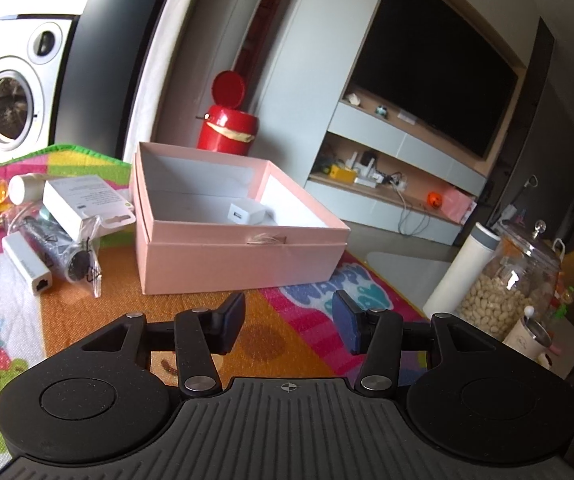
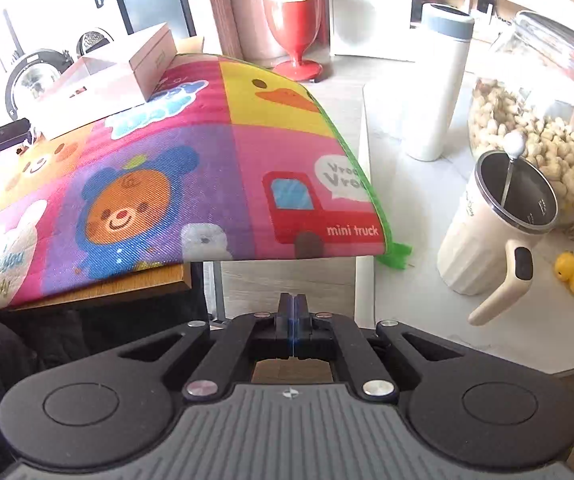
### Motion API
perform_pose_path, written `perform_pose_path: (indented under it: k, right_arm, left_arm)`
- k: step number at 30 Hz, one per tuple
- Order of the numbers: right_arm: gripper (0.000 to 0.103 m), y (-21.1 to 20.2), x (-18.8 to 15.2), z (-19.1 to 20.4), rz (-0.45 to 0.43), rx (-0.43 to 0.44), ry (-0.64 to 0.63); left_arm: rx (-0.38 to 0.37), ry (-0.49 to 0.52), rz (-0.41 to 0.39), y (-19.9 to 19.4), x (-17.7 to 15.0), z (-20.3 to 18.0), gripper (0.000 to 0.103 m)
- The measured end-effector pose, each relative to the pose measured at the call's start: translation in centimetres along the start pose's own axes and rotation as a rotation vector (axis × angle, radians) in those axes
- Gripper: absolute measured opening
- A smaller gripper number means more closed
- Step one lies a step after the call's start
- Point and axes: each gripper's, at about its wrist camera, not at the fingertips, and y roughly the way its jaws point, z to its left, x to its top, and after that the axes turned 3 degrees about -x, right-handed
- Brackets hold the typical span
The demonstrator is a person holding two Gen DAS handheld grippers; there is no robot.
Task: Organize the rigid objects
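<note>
Left wrist: left hand-held gripper [image 1: 289,316] wide; right hand-held gripper [image 2: 294,312] closed, empty; matte cardboard box [image 1: 239,256].

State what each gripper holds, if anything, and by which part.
Nothing is held. The left gripper is open above the mat, short of the pink box. The right gripper is shut on nothing.

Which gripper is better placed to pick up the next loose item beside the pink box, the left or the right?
Probably the left. The left gripper is open, facing the pink box and the white adapter beside it. The right gripper is shut, back at the mat's near edge, pointing away.
</note>
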Motion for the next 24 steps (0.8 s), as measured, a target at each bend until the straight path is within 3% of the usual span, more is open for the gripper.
perform_pose_path:
  k: [3, 5, 6, 8, 11, 13, 16, 22, 23, 24]
  right_arm:
    - [0.004, 1.9, -3.9, -1.8, 0.092, 0.076, 0.033]
    - [0.015, 4.9, -7.9, -3.4, 0.186, 0.073, 0.092]
    - [0.023, 6.8, -10.0, -4.7, 0.244, 0.056, 0.144]
    - [0.024, 10.9, -14.3, -8.1, 0.357, 0.007, 0.305]
    - [0.024, 18.6, -22.3, -14.5, 0.558, -0.069, 0.660]
    - [0.024, 22.3, -26.8, -17.2, 0.633, -0.135, 0.781]
    - [0.030, 26.2, -31.7, -19.2, 0.739, -0.205, 0.829]
    - [0.033, 29.0, -38.5, -21.3, 0.741, -0.214, 0.963]
    - [0.034, 29.4, -39.0, -21.2, 0.745, -0.220, 0.968]
    - [0.043, 30.1, -39.2, -20.7, 0.748, -0.217, 0.958]
  left_arm:
    - [0.010, 0.000, 0.019, 0.6, -0.1, 0.1, 0.053]
    - [0.010, -0.014, 0.038, 1.4, -0.1, 0.1, 0.053]
    - [0.009, -0.013, 0.050, 1.7, -0.1, 0.1, 0.053]
    - [0.009, -0.003, 0.067, 2.3, -0.2, -0.2, 0.053]
    - [0.035, 0.004, 0.113, 3.5, 0.1, -0.6, 0.053]
    - [0.065, 0.015, 0.127, 3.8, 0.3, -0.8, 0.053]
    - [0.112, 0.044, 0.139, 3.9, 0.6, -1.4, 0.053]
    - [0.207, 0.066, 0.178, 4.0, 1.5, -2.5, 0.053]
    - [0.220, 0.073, 0.187, 4.1, 1.7, -2.7, 0.053]
    - [0.232, 0.083, 0.194, 4.2, 1.8, -3.0, 0.053]
